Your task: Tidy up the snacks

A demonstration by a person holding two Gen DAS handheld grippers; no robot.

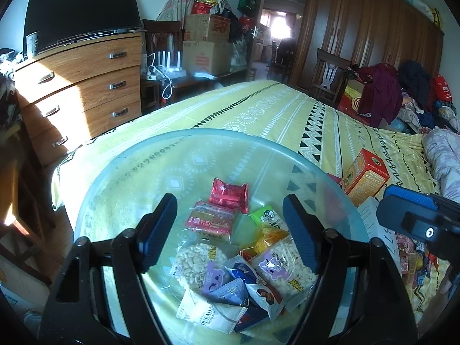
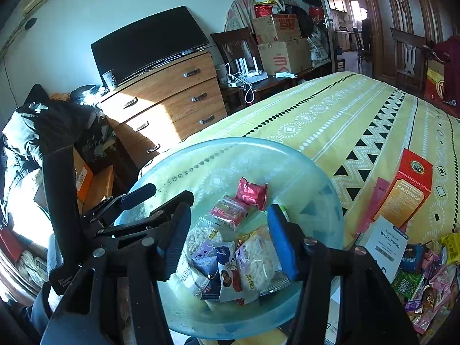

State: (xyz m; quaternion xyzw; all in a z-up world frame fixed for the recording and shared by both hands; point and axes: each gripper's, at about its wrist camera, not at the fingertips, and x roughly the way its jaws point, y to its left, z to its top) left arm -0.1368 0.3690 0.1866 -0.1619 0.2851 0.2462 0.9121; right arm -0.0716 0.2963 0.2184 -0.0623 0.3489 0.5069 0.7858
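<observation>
A translucent glass bowl [image 1: 201, 132] [image 2: 230, 141] sits on the yellow patterned bedsheet [image 1: 273, 109]. Inside it lie several wrapped snacks: a red packet [image 1: 228, 195] [image 2: 252, 192], puffed-rice packets [image 1: 198, 261] [image 2: 258, 261] and a white packet [image 1: 207, 313]. My left gripper [image 1: 231, 233] hovers open above the bowl, and none of the snacks is between its pads. My right gripper [image 2: 230, 244] is also open over the bowl, beside the left one, with its pads free of the snacks. A pile of loose snacks [image 2: 425, 273] [image 1: 414, 256] lies on the sheet to the right.
An orange-red box [image 1: 365, 176] [image 2: 408, 192] and a white "Whitening" box [image 2: 386, 244] stand right of the bowl. A wooden dresser [image 1: 80, 86] with a TV is left of the bed. The bed's edge drops off close behind the bowl's left side. Clothes are heaped at far right.
</observation>
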